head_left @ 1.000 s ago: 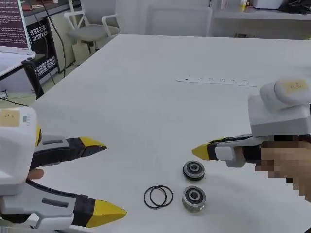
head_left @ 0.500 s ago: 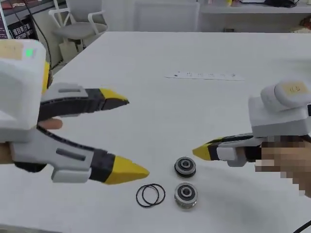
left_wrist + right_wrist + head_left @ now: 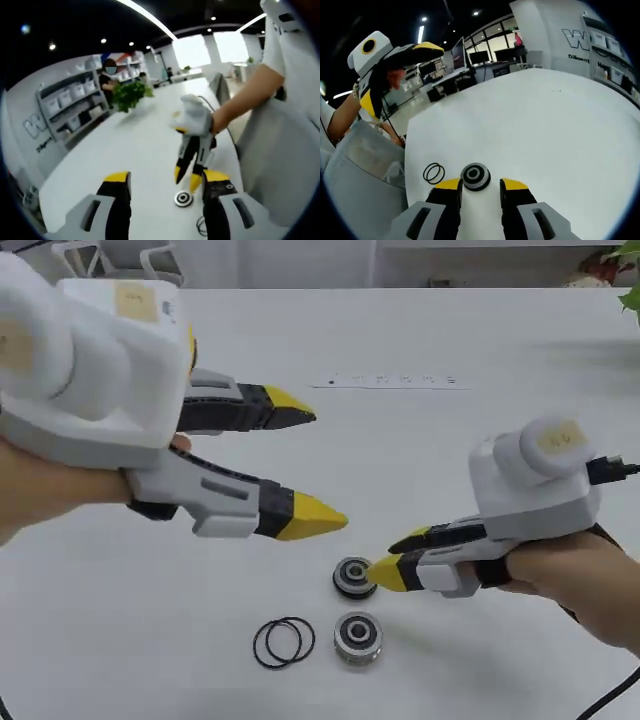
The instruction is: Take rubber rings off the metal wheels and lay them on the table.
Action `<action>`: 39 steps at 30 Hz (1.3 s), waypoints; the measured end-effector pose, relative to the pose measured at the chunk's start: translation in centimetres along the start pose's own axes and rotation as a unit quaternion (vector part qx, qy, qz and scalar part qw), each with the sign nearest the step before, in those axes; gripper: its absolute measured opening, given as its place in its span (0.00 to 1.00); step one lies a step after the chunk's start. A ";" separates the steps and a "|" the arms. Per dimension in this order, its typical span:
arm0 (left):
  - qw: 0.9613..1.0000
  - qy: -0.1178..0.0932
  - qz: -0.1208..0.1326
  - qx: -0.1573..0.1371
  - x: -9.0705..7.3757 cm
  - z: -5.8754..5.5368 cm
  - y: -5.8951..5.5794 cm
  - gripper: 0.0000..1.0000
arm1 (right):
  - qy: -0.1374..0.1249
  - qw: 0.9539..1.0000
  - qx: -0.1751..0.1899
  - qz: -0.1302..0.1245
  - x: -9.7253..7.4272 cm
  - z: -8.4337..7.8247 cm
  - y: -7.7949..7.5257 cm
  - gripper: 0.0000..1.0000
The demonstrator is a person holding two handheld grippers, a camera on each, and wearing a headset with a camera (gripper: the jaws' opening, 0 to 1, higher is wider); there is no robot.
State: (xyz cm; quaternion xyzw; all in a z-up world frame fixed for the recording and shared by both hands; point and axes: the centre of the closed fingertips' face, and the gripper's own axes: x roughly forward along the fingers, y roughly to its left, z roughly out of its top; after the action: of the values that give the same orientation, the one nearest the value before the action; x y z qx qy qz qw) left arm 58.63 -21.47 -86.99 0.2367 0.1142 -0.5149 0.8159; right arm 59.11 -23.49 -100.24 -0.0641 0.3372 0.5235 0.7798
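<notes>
Found right gripper (image 3: 390, 558) parted, tips at farther wheel (image 3: 353, 577); left gripper (image 3: 325, 470) spread wide, aloft. Rings (image 3: 283, 641) just beside nearer wheel (image 3: 357, 636); wide table (image 3: 450, 440) surface beyond.

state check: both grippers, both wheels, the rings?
left gripper: open, holding nothing.
right gripper: open, tips at the far wheel, not clamped on it.
far wheel: flat on the table, dark rim, rubber seemingly still on.
near wheel: flat on the table, rim looks bare metal.
rubber rings: two, off the wheels, overlapping on the table.
</notes>
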 end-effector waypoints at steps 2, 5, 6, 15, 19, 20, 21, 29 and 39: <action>1.000 -0.003 -0.005 -0.011 1.0 -0.4 0.3 0.56 | 0.005 1.000 -0.006 0.001 0.2 -0.2 0.1 0.29; 1.000 0.002 -0.009 -0.012 2.1 -1.2 0.6 0.53 | 0.006 1.000 -0.019 0.005 0.5 -0.4 0.3 0.30; 1.000 0.007 -0.010 -0.011 2.5 -1.7 0.7 0.53 | 0.009 1.000 -0.028 0.006 0.6 -0.5 0.4 0.30; 0.995 -0.013 -0.021 -0.101 4.7 -4.9 -0.8 0.46 | 0.008 0.999 -0.048 0.009 0.9 -1.0 0.4 0.30; 0.994 0.001 -0.018 -0.104 5.0 -6.6 -1.4 0.35 | 0.012 0.998 -0.057 0.008 1.2 -1.3 0.5 0.30; 0.994 0.007 -0.016 -0.104 5.1 -7.1 -1.5 0.33 | 0.014 0.998 -0.058 0.008 1.3 -1.3 0.5 0.29; 0.994 0.010 -0.017 -0.104 5.1 -7.3 -1.6 0.32 | 0.015 0.998 -0.059 0.009 1.3 -1.4 0.5 0.29; 0.995 0.039 -0.035 -0.085 6.5 -8.9 -3.0 0.30 | 0.019 0.997 -0.073 0.005 1.6 -1.5 0.5 0.29; 0.994 0.070 -0.040 -0.073 6.9 -10.5 -3.6 0.18 | 0.018 0.996 -0.091 0.006 1.9 -1.3 0.7 0.27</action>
State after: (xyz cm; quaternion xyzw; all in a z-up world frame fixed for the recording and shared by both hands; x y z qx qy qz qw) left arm 59.03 -22.88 -100.01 0.2070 0.2184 -0.5198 0.7995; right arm 58.30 -22.31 -102.20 -0.1418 0.3024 0.5553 0.7617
